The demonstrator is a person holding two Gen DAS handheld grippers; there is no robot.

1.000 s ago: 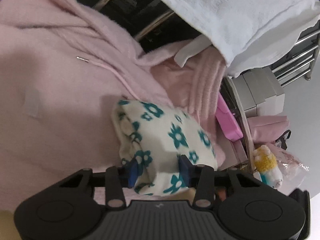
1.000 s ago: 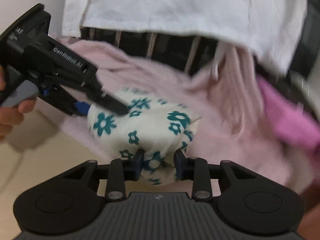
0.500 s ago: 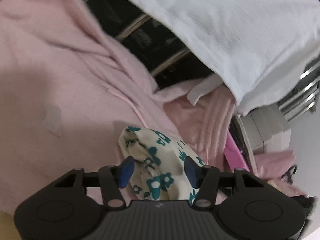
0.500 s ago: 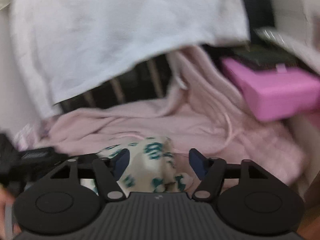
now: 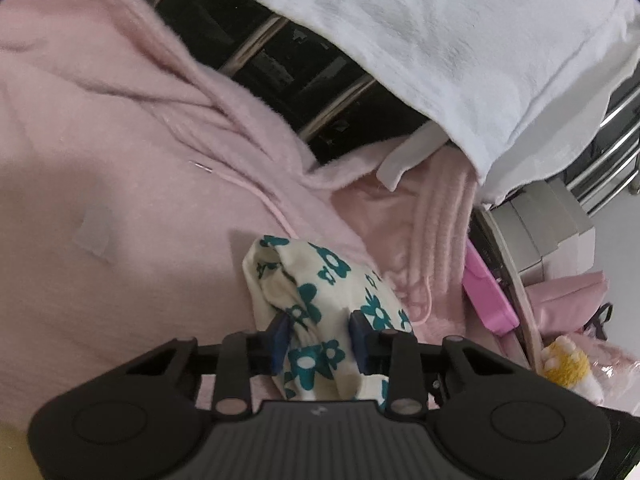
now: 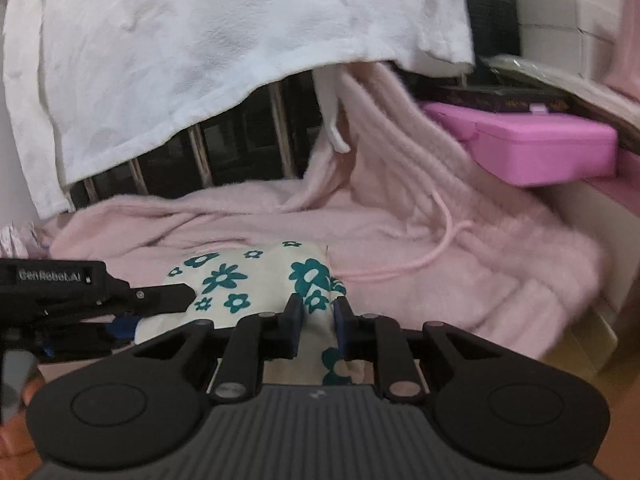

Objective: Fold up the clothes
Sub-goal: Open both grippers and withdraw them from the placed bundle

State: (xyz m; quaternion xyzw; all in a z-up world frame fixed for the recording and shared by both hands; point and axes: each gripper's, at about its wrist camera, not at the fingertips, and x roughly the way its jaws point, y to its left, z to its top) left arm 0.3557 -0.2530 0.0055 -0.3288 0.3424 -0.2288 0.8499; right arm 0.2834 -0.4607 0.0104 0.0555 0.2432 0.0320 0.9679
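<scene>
A cream cloth with teal flowers [image 5: 316,292] lies bunched on a spread pink fleece hoodie [image 5: 100,184]. My left gripper [image 5: 318,338] is shut on one end of the flowered cloth. My right gripper [image 6: 316,320] is shut on the other end of the flowered cloth [image 6: 248,276], low over the pink hoodie [image 6: 460,272]. The left gripper's body [image 6: 80,292] shows at the left of the right wrist view, holding the cloth's far side.
A white towel [image 6: 200,48] hangs over a slatted rail [image 6: 200,152] behind the hoodie. A pink plastic box [image 6: 528,144] sits at the right. In the left wrist view, white boxes [image 5: 548,220] and a yellow plush toy [image 5: 564,364] stand at the right.
Half a second ago both grippers stood open around the flowered cloth. Now both have shut on it again, and the cloth lies flatter and more spread than a second ago.
</scene>
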